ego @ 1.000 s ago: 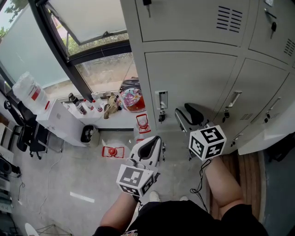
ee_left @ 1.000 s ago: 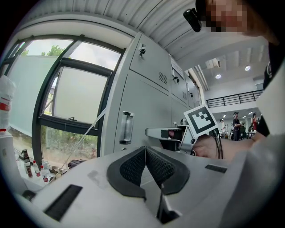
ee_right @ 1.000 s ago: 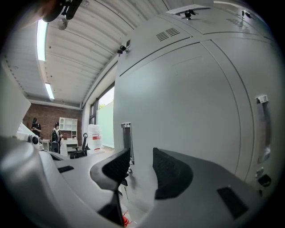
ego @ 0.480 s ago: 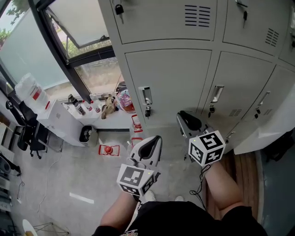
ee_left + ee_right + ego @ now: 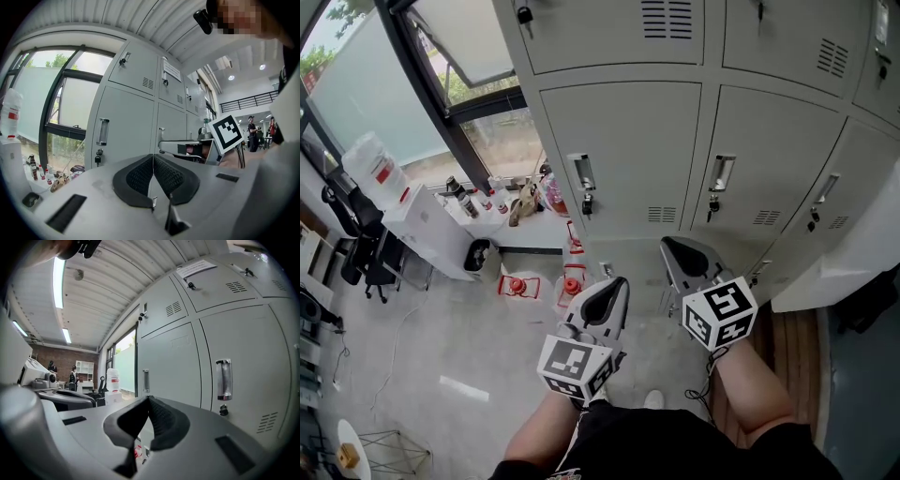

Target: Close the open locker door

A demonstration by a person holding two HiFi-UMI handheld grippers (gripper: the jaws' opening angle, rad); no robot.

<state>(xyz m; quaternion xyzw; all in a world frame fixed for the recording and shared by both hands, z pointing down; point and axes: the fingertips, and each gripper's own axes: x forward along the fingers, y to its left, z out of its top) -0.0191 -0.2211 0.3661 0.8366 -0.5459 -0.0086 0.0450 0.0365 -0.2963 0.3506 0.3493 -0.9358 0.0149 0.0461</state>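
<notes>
**Now standing by, nothing gripped**

Pressed together and empty: left claw point(image 5: 612, 291). Just snapped together, likewise on nothing: right claw point(image 5: 680, 253), at its 3 o'clock. Jutting out at 3 o'clock of that: open locker door point(image 5: 848, 267), apart from both. At 12 o'clock: closed lockers point(image 5: 628, 150).

You hold the left gripper point(image 5: 614, 284) out level in front of you, jaws pressed together and empty, and the right gripper point(image 5: 673, 246) beside it, a little farther out, its jaws just closed on nothing.
</notes>
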